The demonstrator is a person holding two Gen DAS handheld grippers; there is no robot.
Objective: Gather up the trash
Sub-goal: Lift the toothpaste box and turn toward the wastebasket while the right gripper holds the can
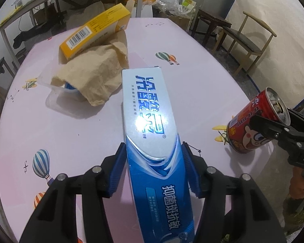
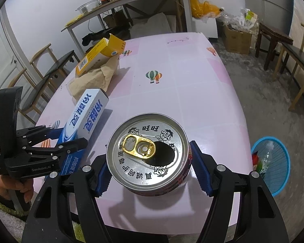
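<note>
My left gripper (image 1: 154,168) is shut on a blue and white toothpaste box (image 1: 150,133) and holds it above the pink table (image 1: 75,133); the box also shows in the right wrist view (image 2: 85,119). My right gripper (image 2: 150,168) is shut on a red drink can (image 2: 148,151), opened at the top, held just above the table's near edge; the can also shows in the left wrist view (image 1: 253,125). A yellow box (image 1: 95,30), a crumpled brown paper bag (image 1: 95,75) and a clear plastic container (image 1: 56,99) lie at the table's far left.
A blue mesh trash basket (image 2: 273,162) with a plastic bottle inside stands on the floor right of the table. Wooden chairs (image 1: 251,42) stand on both sides. A shelf table (image 2: 127,2) and cardboard boxes (image 2: 237,38) are at the back.
</note>
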